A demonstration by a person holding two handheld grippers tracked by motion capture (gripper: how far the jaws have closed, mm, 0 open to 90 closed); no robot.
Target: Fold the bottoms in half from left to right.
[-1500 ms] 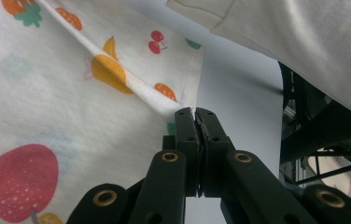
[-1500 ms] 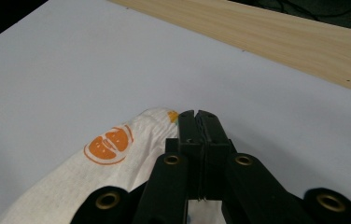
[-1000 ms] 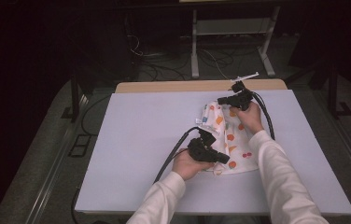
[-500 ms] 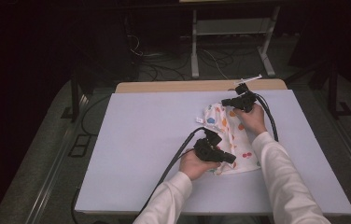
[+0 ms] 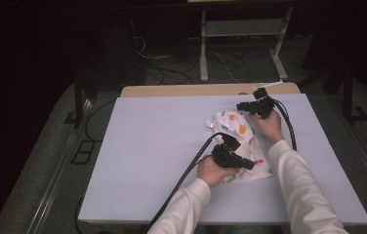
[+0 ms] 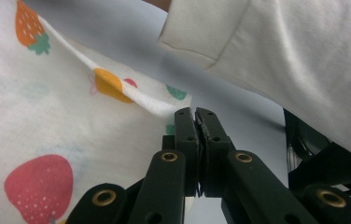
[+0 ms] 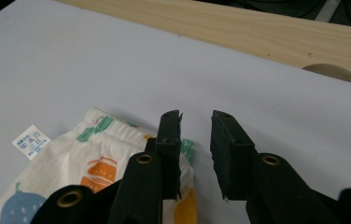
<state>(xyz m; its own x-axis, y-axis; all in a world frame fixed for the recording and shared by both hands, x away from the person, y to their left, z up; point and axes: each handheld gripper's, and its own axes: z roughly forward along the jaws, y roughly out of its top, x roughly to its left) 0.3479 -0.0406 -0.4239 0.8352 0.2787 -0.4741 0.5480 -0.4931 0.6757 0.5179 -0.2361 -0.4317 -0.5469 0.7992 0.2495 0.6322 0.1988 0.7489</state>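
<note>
Since a second ago the left gripper [image 5: 250, 165] slid right, pinching the white fruit-print cloth's [image 5: 240, 131] near corner mid-fold on the lilac table [image 5: 147, 146], while the right gripper [image 7: 196, 122], jaws apart, probably grabs the waistband next.

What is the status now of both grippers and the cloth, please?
Left gripper shut on printed cloth, pinching its near corner. Right gripper open, at cloth's far edge, gripping nothing. Cloth lies on white table. Nothing in the way.
</note>
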